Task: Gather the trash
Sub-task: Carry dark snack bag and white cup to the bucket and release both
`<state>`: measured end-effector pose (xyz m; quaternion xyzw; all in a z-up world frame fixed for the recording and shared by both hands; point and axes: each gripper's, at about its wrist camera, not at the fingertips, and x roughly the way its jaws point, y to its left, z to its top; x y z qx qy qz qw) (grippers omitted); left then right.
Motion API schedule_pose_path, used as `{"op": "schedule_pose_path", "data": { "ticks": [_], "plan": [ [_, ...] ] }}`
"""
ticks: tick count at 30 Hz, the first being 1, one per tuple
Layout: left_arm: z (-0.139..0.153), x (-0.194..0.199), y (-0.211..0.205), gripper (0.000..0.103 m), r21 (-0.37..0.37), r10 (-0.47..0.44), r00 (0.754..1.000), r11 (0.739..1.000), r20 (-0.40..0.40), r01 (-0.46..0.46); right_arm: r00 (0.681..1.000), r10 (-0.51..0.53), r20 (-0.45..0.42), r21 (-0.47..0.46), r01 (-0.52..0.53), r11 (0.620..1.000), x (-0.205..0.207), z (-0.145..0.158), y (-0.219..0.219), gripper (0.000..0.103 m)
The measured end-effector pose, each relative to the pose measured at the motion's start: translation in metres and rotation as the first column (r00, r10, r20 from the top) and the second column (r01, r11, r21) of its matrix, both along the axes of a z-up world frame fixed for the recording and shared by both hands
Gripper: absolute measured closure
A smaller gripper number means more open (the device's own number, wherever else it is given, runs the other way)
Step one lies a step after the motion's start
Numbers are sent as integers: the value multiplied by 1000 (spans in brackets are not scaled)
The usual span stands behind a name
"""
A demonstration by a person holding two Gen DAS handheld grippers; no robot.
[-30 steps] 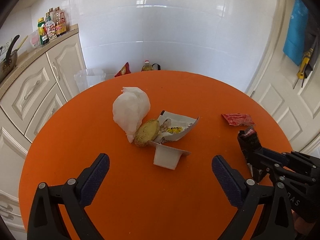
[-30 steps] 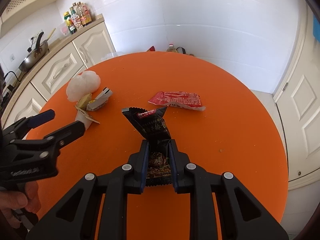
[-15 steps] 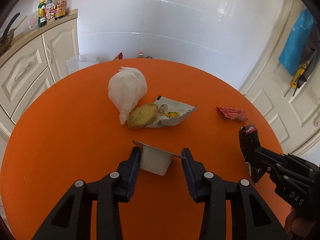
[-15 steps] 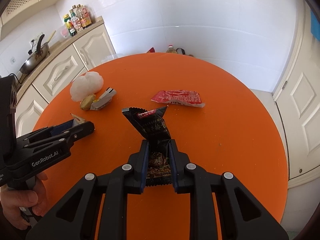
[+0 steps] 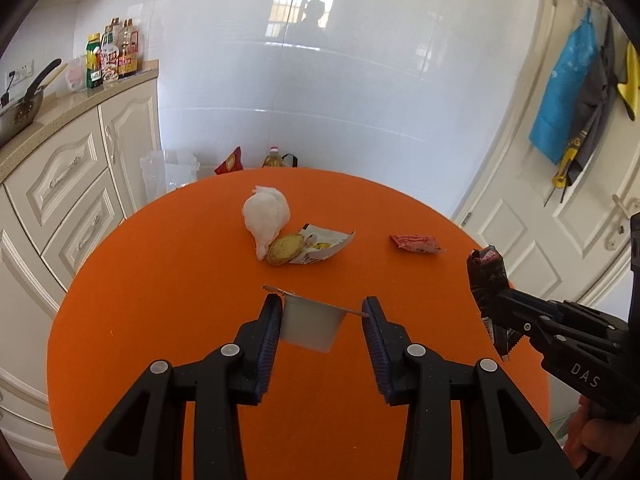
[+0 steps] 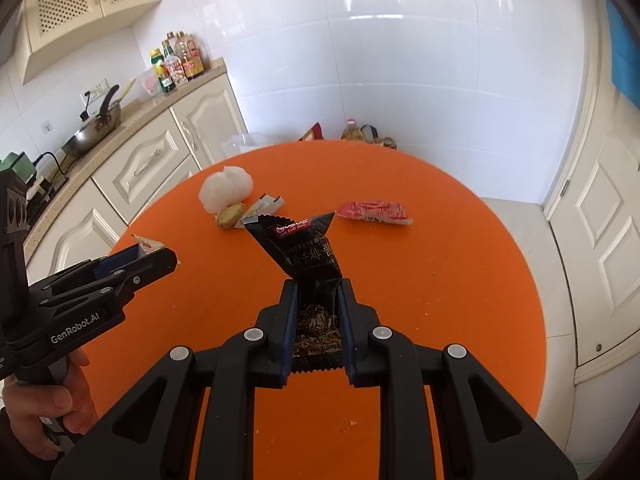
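A cream cabinet [image 5: 76, 168] stands left of the round orange surface [image 5: 192, 320]. On the cabinet's countertop, sauce bottles [image 5: 112, 56] cluster at the far end and a wok [image 5: 16, 116] sits nearer. Beyond the orange surface, against the white tiled wall, stands an oil bottle [image 5: 274, 158]. A blue apron [image 5: 564, 92] hangs on the white door, right of the surface.

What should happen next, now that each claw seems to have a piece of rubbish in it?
Probably carry both pieces off the orange table toward wherever the trash goes; no bin is clearly visible. The left gripper has the white cup between its fingers, and the right gripper is clamped on the black wrapper. The red packet, tissue wad and torn wrapper remain.
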<state>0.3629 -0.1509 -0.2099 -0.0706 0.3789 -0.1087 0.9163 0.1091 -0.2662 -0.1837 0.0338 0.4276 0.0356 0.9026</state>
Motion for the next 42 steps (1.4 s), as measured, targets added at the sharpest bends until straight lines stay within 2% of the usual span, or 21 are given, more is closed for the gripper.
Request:
{"op": "schedule_pose_path", "data": {
  "ticks": [6, 13, 18, 23, 29, 33, 38, 42],
  "plan": [
    [30, -47, 6, 66, -2, -35, 996, 999, 88, 35, 998, -15, 67, -7, 16, 1000, -29, 30, -2, 84],
    [62, -96, 4, 66, -4, -94, 979, 995, 180, 96, 987, -40, 158, -20, 44, 999, -64, 71, -11, 84],
    [78, -128, -10, 66, -2, -169, 960, 985, 225, 174, 974, -85, 211, -24, 92, 995, -90, 95, -28, 84],
    [87, -137, -45, 66, -1, -276, 930, 959, 243, 285, 953, -170, 249, -23, 181, 983, -121, 113, -63, 84],
    [85, -139, -99, 66, 9, -417, 877, 904, 238, 428, 912, -308, 272, -28, 327, 945, -165, 123, -118, 84],
    [77, -143, -139, 66, 11, -510, 834, 854, 210, 520, 872, -414, 263, -17, 433, 901, -197, 118, -164, 84],
    [55, -140, -195, 66, 13, -623, 771, 779, 134, 627, 820, -535, 202, -5, 547, 837, -227, 92, -217, 84],
    [22, -143, -236, 66, 11, -693, 720, 721, 33, 693, 782, -611, 122, 9, 615, 789, -248, 55, -258, 84]
  ]
}}
